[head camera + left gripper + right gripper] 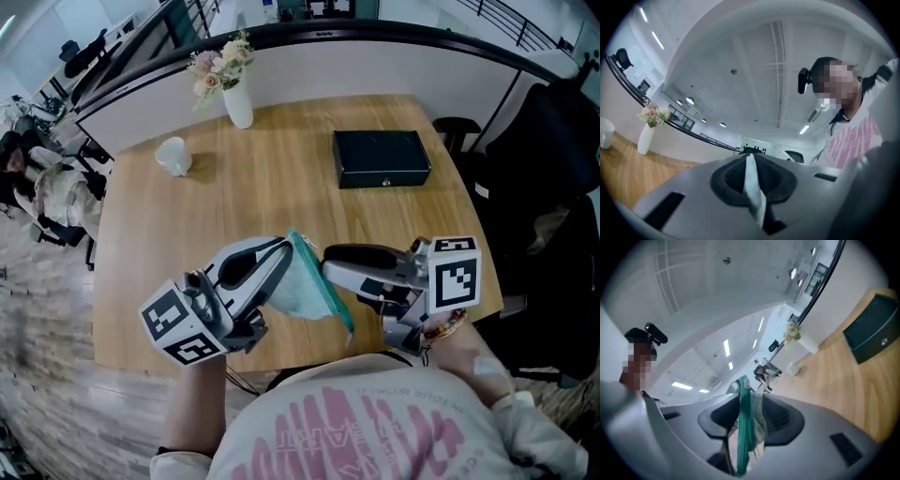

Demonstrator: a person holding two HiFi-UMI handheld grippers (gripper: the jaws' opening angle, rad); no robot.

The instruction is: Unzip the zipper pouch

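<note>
A pale teal zipper pouch (302,281) with a green zipper hangs in the air above the near edge of the wooden table (281,178), held between both grippers. My left gripper (281,255) is shut on the pouch's left side; a thin pale strip of its fabric (753,190) stands pinched between the pads. My right gripper (330,266) is shut on the pouch's zipper edge, and the green zipper band (744,427) runs up between its jaws. The zipper pull itself is not visible.
A dark box (381,157) lies at the table's far right. A white vase of flowers (236,96) stands at the back and a white cup (173,156) at the far left. Chairs (553,187) stand to the right of the table.
</note>
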